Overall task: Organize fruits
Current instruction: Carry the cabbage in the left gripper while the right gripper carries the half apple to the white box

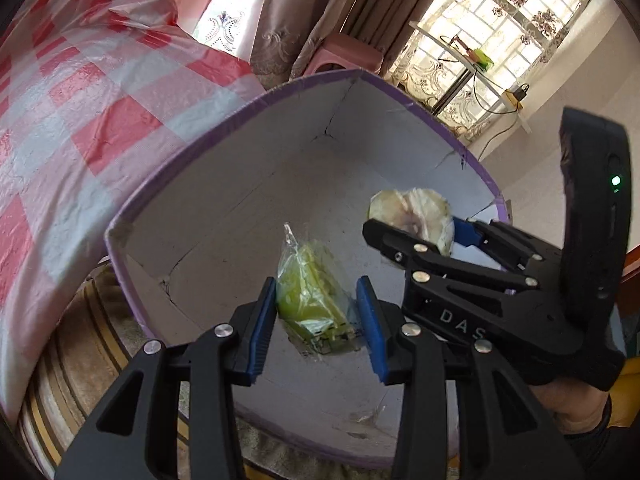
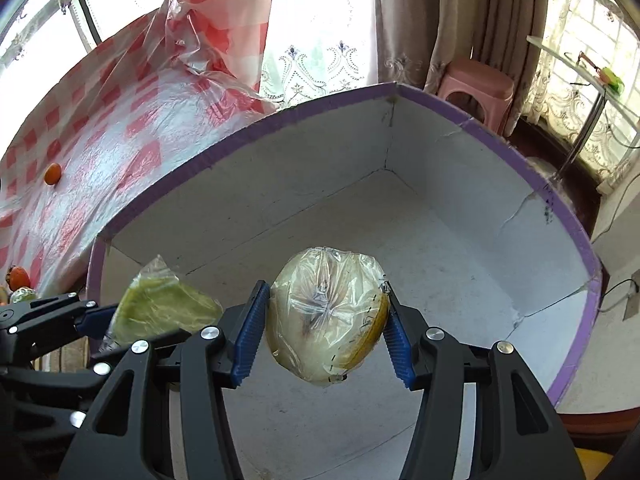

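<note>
Bright lace-curtained windows (image 2: 312, 60), brown drapes (image 2: 404, 12), pink stool (image 2: 476, 84), checked tablecloth (image 1: 80, 92).

Bright daylight floods through blown-out windows (image 2: 316, 12), frames sharp centrally, fisheye-bent with dark corners.

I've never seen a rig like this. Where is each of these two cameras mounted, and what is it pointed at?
Left wrist: sits on the left gripper, looking along its fingers down into the purple-rimmed box; it holds a wrapped green fruit wedge. The right gripper and a hand show.
Right wrist: sits on the right gripper, facing the same box, holding a wrapped yellow fruit half; left gripper shows.
Shared: box, both fruits, checkered tablecloth.
</note>
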`<state>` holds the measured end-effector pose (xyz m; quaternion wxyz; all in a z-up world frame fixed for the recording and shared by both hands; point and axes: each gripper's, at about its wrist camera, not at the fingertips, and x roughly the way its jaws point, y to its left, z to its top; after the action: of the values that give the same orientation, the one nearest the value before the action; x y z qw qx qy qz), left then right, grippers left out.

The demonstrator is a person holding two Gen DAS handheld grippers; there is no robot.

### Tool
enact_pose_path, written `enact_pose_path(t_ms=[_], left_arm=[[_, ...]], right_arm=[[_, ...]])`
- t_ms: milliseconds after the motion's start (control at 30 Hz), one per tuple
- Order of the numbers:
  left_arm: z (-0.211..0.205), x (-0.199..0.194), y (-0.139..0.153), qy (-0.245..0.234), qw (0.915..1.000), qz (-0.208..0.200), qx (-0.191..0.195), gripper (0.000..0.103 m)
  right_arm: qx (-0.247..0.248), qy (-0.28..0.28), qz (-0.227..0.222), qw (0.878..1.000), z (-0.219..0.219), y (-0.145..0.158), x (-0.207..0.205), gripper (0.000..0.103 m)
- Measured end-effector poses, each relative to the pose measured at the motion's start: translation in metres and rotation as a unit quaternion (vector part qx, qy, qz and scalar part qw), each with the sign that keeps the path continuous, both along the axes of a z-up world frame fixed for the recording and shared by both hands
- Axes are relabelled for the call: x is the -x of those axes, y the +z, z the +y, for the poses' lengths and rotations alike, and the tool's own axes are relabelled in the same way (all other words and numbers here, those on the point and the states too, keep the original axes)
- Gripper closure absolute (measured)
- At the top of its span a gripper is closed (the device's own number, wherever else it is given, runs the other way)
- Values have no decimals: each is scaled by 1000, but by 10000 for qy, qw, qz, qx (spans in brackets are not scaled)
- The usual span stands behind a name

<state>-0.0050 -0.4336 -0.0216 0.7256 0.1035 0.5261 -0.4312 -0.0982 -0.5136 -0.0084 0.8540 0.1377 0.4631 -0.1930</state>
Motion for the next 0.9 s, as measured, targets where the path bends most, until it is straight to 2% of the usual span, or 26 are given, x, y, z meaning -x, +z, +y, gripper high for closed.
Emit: enact_pose_path(t_ms=[33,267,533,633,767,900], left_arm=[[-2,1,-1,1,9999,-92,-47,63],[2,1,-2,44,9999,-67,89,63],[8,1,-4,10,9999,-71,119,63],[1,5,-6,-30,9992,-384,-104,63],[-11,7,-6,-226,9978,-547,-283,63],[-32,0,-22,-427,9962,-402,-647,63]], right_arm=[[-1,-16,3,10000,-2,0,2,49],[-191,-47,76,9998,-6,-6,6,49],[-116,-59,183,9997,-6,-7,5,49],[46,-57,251,9997,-4,-8,5,49],[392,-126,394,9984,-8,-8,6,49],[828,-50,721,9939,-17,-10,-1,49]])
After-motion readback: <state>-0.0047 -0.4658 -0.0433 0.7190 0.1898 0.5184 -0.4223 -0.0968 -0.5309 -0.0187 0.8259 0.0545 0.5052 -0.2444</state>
